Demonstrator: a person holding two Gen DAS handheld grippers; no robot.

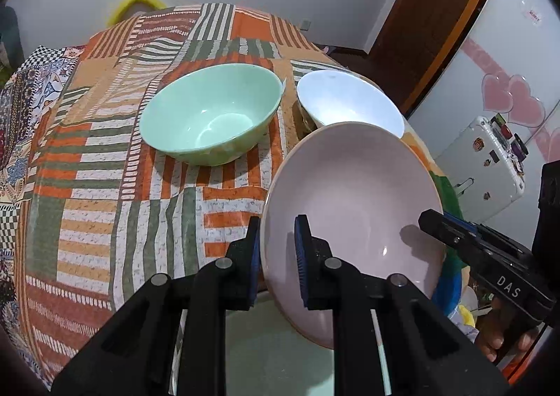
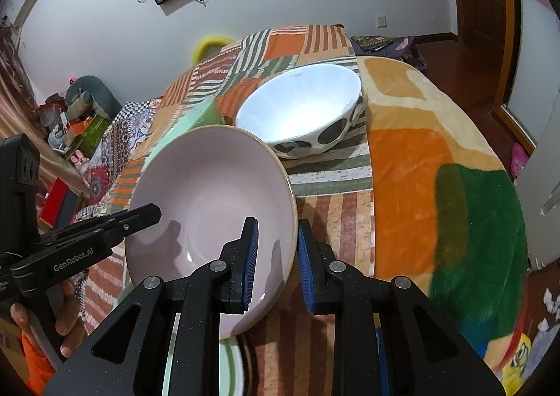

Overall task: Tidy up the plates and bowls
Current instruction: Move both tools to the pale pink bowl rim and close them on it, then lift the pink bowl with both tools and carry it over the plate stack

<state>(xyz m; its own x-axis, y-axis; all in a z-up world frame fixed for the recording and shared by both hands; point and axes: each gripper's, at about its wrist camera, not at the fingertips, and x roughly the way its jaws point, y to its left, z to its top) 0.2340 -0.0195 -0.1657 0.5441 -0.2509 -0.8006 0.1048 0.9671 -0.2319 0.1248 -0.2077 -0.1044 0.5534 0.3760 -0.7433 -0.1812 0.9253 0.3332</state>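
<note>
A pale pink bowl (image 1: 350, 193) (image 2: 210, 186) hangs tilted a little above the table, held by both grippers. My left gripper (image 1: 278, 224) is shut on its near left rim, one blue pad inside and one outside. On the opposite rim my right gripper (image 2: 277, 224) is shut the same way. Each gripper also shows in the other's view, the right gripper (image 1: 432, 217) and the left gripper (image 2: 147, 214). A mint green bowl (image 1: 210, 112) (image 2: 196, 116) and a white bowl (image 1: 350, 98) (image 2: 301, 105) with dark spots outside stand behind. Under the pink bowl lies a pale green plate (image 1: 276, 354) (image 2: 231, 361).
The table wears a striped orange, green and white patchwork cloth (image 1: 105, 186) and a fleecy orange and green blanket (image 2: 437, 168) on its right part. A white fridge with pink hearts (image 1: 507, 98) stands at the right. Clutter lies on the floor at the left (image 2: 70, 123).
</note>
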